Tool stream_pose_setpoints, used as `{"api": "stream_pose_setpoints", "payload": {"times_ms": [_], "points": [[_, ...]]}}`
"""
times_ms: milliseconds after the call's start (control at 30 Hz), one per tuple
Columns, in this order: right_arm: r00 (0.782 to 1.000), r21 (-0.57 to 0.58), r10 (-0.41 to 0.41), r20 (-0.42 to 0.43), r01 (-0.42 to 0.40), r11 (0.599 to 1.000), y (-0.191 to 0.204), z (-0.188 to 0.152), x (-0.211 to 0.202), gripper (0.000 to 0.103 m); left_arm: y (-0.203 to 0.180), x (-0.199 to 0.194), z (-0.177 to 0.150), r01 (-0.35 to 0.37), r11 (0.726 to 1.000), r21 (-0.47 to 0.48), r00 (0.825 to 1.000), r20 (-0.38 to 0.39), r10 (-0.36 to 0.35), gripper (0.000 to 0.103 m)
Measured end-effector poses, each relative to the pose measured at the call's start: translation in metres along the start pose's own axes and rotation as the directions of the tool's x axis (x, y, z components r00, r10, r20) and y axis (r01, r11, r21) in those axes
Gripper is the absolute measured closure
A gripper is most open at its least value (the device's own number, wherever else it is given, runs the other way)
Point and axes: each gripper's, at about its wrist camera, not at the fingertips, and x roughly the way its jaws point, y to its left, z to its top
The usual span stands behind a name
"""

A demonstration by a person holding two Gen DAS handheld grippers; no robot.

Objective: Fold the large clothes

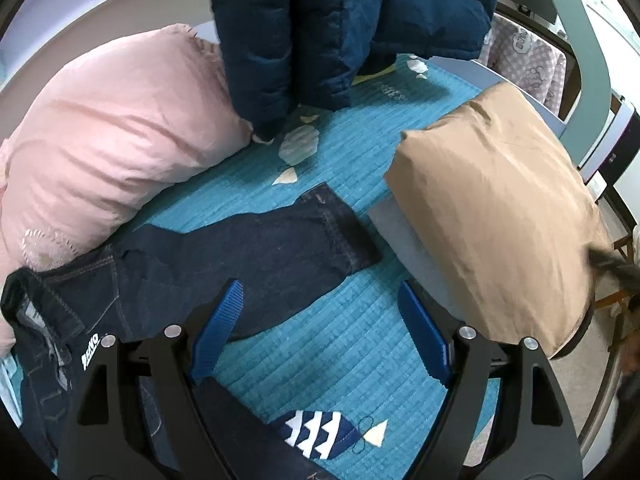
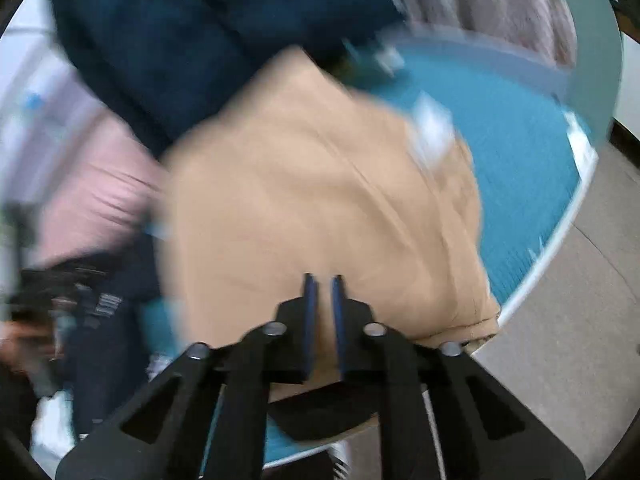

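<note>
Left wrist view shows the left gripper point(image 1: 320, 332), jaws spread wide, hovering over dark jeans point(image 1: 256, 256) sprawled unfolded beside the folded tan garment point(image 1: 496, 216), probably the next piece. Right gripper point(image 2: 322, 312), jaws nearly closed on nothing, hangs over that tan bundle.

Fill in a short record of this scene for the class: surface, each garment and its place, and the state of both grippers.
surface: teal quilted cover with fish pattern
pink garment: bundled, far left
navy puffer jacket: hanging at the far side
jeans: lying flat, partly under the left gripper
tan garment: folded, at the right edge
left gripper: open, empty
right gripper: nearly closed, over the tan garment; grip unclear, picture blurred
</note>
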Motion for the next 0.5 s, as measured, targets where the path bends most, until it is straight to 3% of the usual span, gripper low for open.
{"api": "stream_pose_setpoints", "payload": {"times_ms": [67, 133, 267, 367, 500], "points": [[0.998, 0.047, -0.022, -0.066, 0.025, 0.999, -0.019, -0.008, 0.032, 0.103, 0.003, -0.005, -0.003, 0.005, 1.0, -0.011, 1.0, 0.001, -0.005, 0.023], [0.997, 0.048, -0.047, -0.064, 0.051, 0.998, -0.023, -0.011, 0.037, 0.103, 0.004, -0.009, -0.006, 0.001, 1.0, -0.013, 1.0, 0.005, -0.001, 0.022], [0.999, 0.064, -0.04, -0.023, 0.041, 0.997, -0.021, -0.009, 0.019, 0.102, 0.003, -0.025, -0.014, -0.018, 1.0, -0.005, 0.999, 0.031, 0.018, 0.02], [0.998, 0.057, -0.053, 0.023, 0.051, 0.997, -0.013, -0.008, -0.003, 0.096, -0.001, -0.039, -0.023, -0.021, 1.0, -0.005, 0.999, 0.05, 0.021, 0.019], [0.998, 0.04, -0.024, 0.064, 0.022, 0.999, 0.008, -0.011, -0.032, 0.096, -0.012, -0.058, -0.037, 0.001, 1.0, -0.012, 0.998, 0.07, 0.0, 0.017]]}}
